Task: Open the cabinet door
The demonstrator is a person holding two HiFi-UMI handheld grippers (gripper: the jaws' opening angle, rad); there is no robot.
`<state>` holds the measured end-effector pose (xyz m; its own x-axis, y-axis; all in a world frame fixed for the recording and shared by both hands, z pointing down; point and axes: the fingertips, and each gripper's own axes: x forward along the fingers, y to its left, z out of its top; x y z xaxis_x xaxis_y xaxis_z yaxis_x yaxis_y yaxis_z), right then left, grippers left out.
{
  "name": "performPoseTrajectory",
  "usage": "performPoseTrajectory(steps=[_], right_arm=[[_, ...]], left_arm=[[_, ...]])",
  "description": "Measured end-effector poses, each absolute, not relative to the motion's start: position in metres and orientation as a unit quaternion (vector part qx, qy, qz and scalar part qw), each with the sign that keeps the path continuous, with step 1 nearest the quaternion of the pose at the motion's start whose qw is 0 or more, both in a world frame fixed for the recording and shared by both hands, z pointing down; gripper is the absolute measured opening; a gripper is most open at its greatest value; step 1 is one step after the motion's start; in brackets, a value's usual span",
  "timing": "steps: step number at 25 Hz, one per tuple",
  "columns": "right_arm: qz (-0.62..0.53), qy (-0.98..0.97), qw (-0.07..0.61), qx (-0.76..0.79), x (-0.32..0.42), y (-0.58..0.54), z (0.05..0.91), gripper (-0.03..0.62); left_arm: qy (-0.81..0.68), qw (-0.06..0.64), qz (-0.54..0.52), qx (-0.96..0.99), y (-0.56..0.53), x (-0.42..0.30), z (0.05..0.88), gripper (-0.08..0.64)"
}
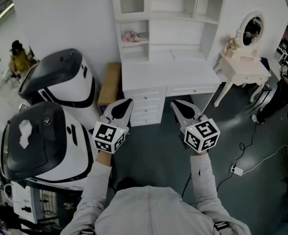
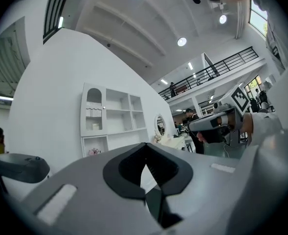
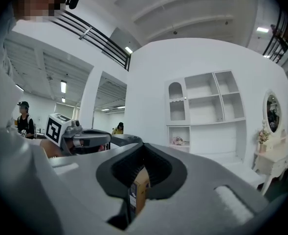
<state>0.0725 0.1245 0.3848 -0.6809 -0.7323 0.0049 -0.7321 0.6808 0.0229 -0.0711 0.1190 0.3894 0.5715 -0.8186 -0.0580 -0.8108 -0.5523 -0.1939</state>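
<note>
The white cabinet unit point(image 1: 169, 77) stands ahead against the wall, with open shelves above a desk top and a stack of drawer fronts point(image 1: 146, 107) at its lower left. Its shelves point(image 2: 112, 115) also show in the left gripper view and, as shelves point(image 3: 207, 110), in the right gripper view. My left gripper point(image 1: 127, 103) is held level in front of the drawers, shut and empty. My right gripper point(image 1: 174, 104) hangs beside it, also shut and empty. Neither touches the cabinet. Each gripper sees the other: the right one point(image 2: 213, 124), the left one point(image 3: 92, 138).
Two large white-and-black machines point(image 1: 60, 80) stand at the left. A brown box point(image 1: 109, 84) leans between them and the cabinet. A white dressing table with an oval mirror point(image 1: 244, 65) stands at the right. A cable and plug point(image 1: 236, 170) lie on the dark floor. People stand far off.
</note>
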Motion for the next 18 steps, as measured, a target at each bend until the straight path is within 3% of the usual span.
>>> performPoseTrajectory(steps=[11, 18], right_arm=[[-0.005, -0.922, 0.000, 0.386, 0.081, 0.083, 0.386, 0.002], [-0.015, -0.922, 0.001, 0.386, 0.069, 0.003, 0.383, 0.002]], left_arm=[[0.486, 0.105, -0.033, -0.867, 0.079, -0.070, 0.396, 0.017], [0.490, 0.108, -0.025, -0.865, -0.004, -0.090, 0.399, 0.017]])
